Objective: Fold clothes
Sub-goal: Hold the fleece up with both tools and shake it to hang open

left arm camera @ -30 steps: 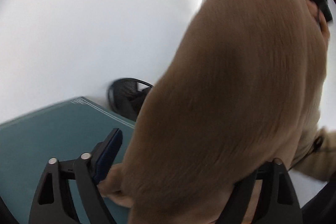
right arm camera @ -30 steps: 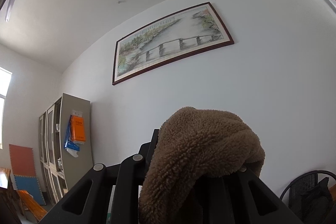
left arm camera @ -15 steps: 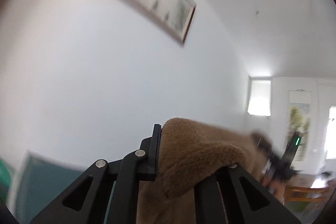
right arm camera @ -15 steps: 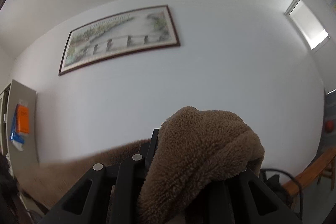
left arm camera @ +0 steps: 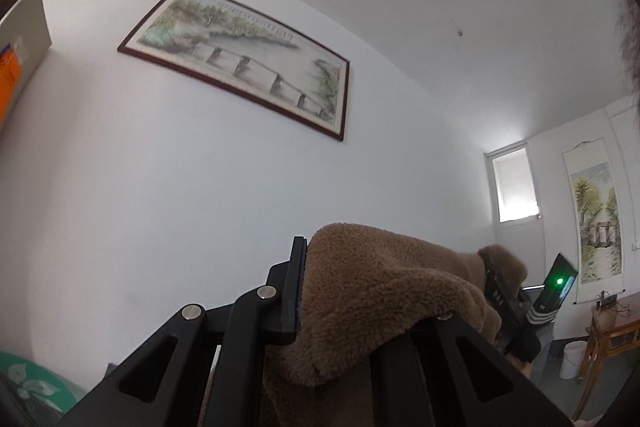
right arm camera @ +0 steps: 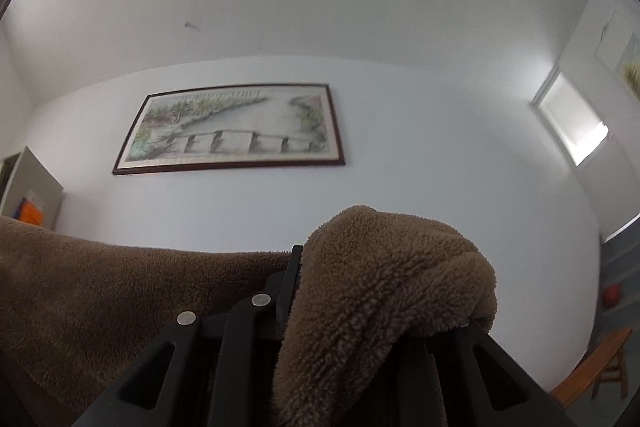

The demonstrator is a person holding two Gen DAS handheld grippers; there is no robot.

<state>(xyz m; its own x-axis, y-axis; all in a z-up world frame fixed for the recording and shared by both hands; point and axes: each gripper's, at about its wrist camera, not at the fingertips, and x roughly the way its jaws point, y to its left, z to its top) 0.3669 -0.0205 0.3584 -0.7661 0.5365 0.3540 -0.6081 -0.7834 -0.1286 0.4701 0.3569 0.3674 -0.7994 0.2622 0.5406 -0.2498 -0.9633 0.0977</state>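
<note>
A brown fleece garment (left arm camera: 372, 291) is held up in the air by both grippers. My left gripper (left arm camera: 340, 315) is shut on one bunched edge of it, and the fleece drapes over the fingers. My right gripper (right arm camera: 360, 311) is shut on another bunched edge of the same garment (right arm camera: 384, 275), which stretches away to the left in the right wrist view (right arm camera: 80, 283). The right gripper also shows in the left wrist view (left arm camera: 508, 311), wrapped in fleece at the right. Both cameras point up at the wall.
A framed landscape painting (left arm camera: 240, 59) hangs on the white wall. A cabinet (left arm camera: 20, 39) stands at the left. A window (left arm camera: 514, 187), a hanging scroll (left arm camera: 596, 223), a wooden table (left arm camera: 612, 331) and a white bucket (left arm camera: 574, 359) are at the right.
Both grippers have lifted and tilted upward with the garment. The left view went from the table and draped fleece to the wall and painting. The right view swung right.
</note>
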